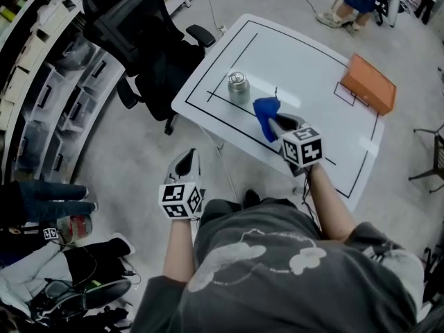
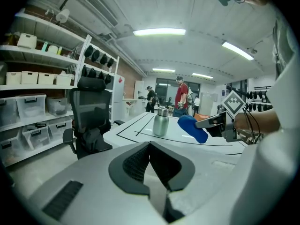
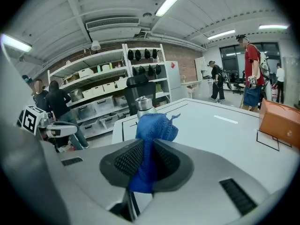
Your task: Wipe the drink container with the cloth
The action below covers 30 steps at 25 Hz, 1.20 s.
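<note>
Right gripper [image 3: 146,161] pinching one cloth [image 3: 154,128] (left gripper [image 2: 150,162] closed, empty), one bottle [image 1: 238,87]

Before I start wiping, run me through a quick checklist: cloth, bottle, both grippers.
1. Grip: right gripper shut on blue cloth, ok.
2. Stance: metal bottle upright on white table, ok.
3. Lid: on the bottle, ok.
4. Contact: cloth apart from bottle, not ok.
5. Support: left gripper shut, empty, short of the table, not ok.
</note>
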Motion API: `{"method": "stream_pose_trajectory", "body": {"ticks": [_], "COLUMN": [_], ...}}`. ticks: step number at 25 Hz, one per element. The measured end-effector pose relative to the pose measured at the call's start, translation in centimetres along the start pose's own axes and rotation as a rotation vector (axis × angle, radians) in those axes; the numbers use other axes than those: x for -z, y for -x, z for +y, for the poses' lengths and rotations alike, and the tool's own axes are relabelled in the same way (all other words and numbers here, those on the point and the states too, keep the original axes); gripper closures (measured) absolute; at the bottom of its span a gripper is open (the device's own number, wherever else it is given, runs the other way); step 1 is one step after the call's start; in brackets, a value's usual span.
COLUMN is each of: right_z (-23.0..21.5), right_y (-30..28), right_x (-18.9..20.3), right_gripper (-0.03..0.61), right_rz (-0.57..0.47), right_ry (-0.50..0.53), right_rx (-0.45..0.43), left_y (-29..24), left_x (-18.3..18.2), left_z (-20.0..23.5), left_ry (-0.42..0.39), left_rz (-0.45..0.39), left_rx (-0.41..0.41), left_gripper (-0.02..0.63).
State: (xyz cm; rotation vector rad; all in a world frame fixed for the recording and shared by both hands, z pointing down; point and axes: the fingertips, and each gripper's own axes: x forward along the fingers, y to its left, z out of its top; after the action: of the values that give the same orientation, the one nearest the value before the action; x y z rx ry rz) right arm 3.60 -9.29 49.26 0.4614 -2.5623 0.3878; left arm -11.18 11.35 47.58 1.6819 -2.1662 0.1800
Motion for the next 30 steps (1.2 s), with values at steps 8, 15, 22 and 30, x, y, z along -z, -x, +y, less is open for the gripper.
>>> {"method": "stream_pose_trajectory", "body": {"ticks": [8,15,22,30], "right_z": [-1.3,-4.0,-6.8,-8.0], "right_y": [-0.5,-1.0,-1.1,-1.9], "right_x": [-0.7,-1.1,-1.3,-1.5], "right_gripper": [0.52,0.52,0.52,0.52], "right_rz": [-0.006,-0.015,-0.03,-0.032], "right_ry": [-0.015,-0.082,-0.198,-0.296], "right_rx": [0.027,0.128,0.248,0.337], "left_y": [-2.8,-9.4,-16.3,-21.0], "left_x": [-2.0,-4.0,-5.8,-5.8], "left_z": [1.0,-1.1,-3.0,-5.5], "left_ry": [0.007,-0.074,-0.129,-0.297], "left_rz": [-0.021,0.017,0.074,0.113], "left_rx": [0.044,0.255,0.472,0.693], "left_gripper": [0.611,0.611,0.607,0.314]}}
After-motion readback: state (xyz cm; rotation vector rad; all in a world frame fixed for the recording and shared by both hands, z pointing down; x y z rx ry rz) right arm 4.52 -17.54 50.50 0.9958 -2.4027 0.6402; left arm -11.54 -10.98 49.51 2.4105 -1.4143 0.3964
